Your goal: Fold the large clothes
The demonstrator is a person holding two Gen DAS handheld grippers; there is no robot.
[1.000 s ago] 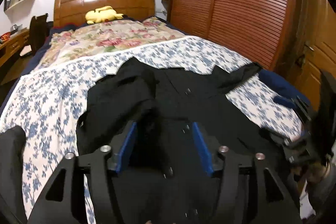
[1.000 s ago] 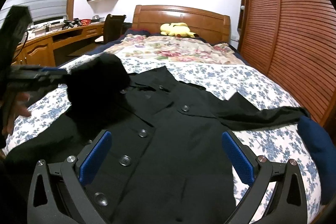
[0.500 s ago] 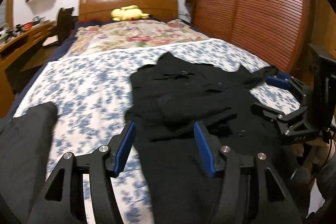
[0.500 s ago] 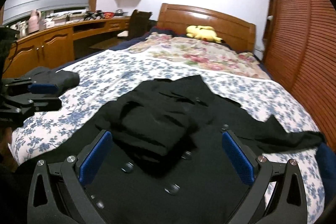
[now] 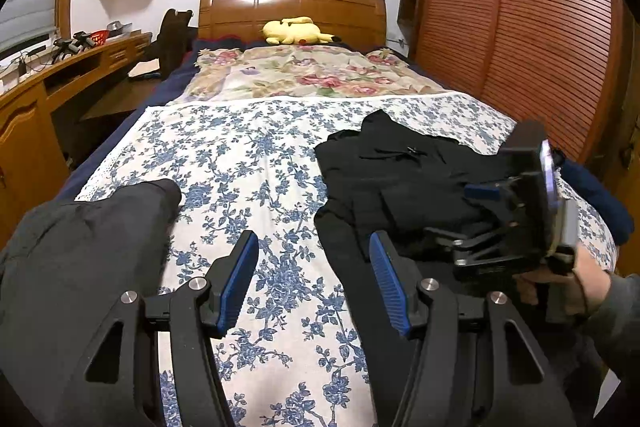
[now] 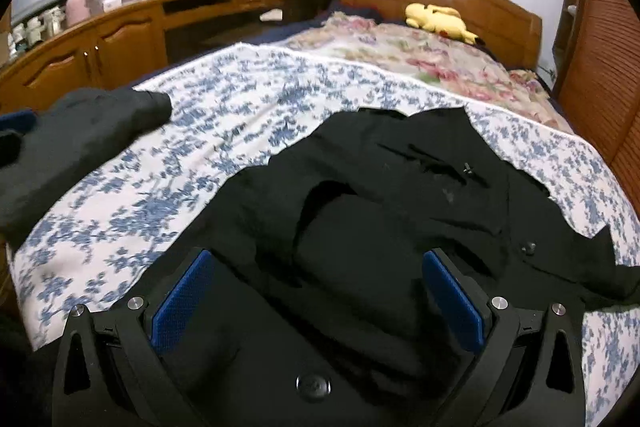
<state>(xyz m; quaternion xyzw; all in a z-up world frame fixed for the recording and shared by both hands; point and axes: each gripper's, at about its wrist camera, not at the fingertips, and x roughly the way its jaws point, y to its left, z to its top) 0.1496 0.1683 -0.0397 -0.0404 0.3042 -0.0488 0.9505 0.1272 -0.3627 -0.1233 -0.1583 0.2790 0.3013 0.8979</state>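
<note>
A black buttoned coat [image 6: 400, 195] lies on the blue-flowered bedspread [image 5: 248, 163], its left sleeve folded in over the front. In the left wrist view the coat [image 5: 392, 179] is to the right of my left gripper [image 5: 314, 263], which is open and empty over bare bedspread. My right gripper [image 6: 316, 275] is open and empty just above the coat's folded sleeve; it also shows in the left wrist view [image 5: 480, 215] at the right.
A dark grey garment [image 5: 80, 255] lies at the bed's left edge. A yellow plush toy [image 5: 294, 31] sits by the wooden headboard [image 5: 292, 7]. A wooden desk [image 6: 120, 27] runs along the left, slatted wardrobe doors [image 5: 540, 27] along the right.
The left gripper has moved off the coat to the left and now sits over bare bedspread. The sleeve it carried lies folded on the coat. The right gripper swung left over the coat.
</note>
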